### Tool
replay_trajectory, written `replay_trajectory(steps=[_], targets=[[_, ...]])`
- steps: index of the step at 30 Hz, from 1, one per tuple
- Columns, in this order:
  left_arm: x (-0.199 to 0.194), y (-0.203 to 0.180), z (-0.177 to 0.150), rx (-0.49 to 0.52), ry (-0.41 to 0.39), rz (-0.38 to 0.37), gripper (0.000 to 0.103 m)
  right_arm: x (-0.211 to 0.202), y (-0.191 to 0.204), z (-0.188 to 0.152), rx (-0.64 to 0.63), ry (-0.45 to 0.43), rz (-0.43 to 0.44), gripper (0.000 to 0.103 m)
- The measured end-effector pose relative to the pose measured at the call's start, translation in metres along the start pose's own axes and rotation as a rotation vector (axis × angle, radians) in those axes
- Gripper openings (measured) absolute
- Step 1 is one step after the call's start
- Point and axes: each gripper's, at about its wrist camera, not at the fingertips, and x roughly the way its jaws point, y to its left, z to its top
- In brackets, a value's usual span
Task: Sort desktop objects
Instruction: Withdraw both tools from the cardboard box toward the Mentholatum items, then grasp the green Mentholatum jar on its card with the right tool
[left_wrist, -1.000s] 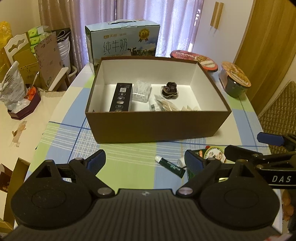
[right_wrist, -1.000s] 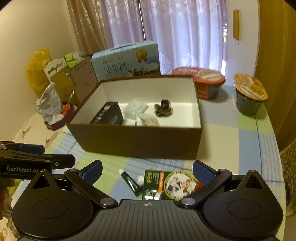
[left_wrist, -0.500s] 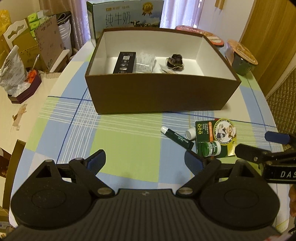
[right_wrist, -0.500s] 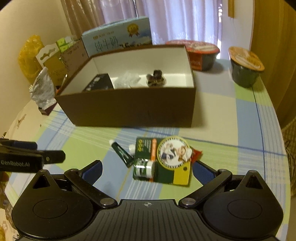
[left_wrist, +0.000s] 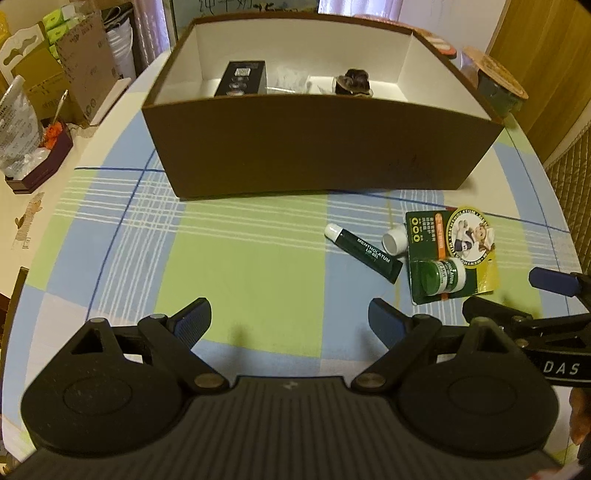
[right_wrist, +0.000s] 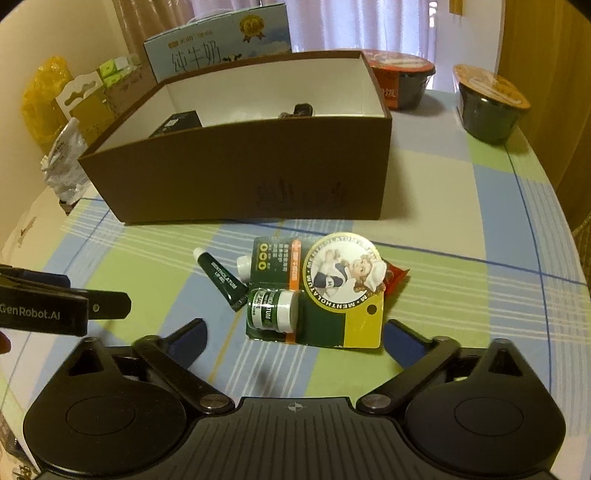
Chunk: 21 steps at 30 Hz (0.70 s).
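Green Mentholatum blister card (right_wrist: 317, 295) lies flat on the checked surface (right_wrist: 461, 288), just in front of the brown box (right_wrist: 251, 173), with a small jar sealed at its near left corner. The dark green lip gel tube (right_wrist: 221, 280) lies just left of it, a white cap (left_wrist: 394, 239) touching the card's edge. The right claw (right_wrist: 295, 338) hovers over the card, fingers wide apart and empty. The left claw (left_wrist: 290, 319) hangs left of the tube, also spread open, holding nothing

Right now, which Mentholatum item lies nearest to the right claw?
The carded Mentholatum jar pack, lying flat just ahead of the open right claw. The green lip gel tube lies farther left.
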Motion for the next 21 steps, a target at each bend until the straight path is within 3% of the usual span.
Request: replay_trajectory(steps=[1, 7, 21], targets=[[0.003, 0.0, 0.001, 0.002, 0.003, 0.001, 0.09, 0.003, 0.0, 0.0, -0.003, 0.009, 0.005, 0.082], [0.019, 0.001, 0.005, 0.02, 0.021, -0.001, 0.09, 0.018, 0.002, 0.0, -0.001, 0.038, 0.012, 0.067], [0.048, 0.008, 0.016, 0.032, 0.066, -0.013, 0.09, 0.043, 0.011, 0.008, -0.006, 0.038, -0.023, 0.048]])
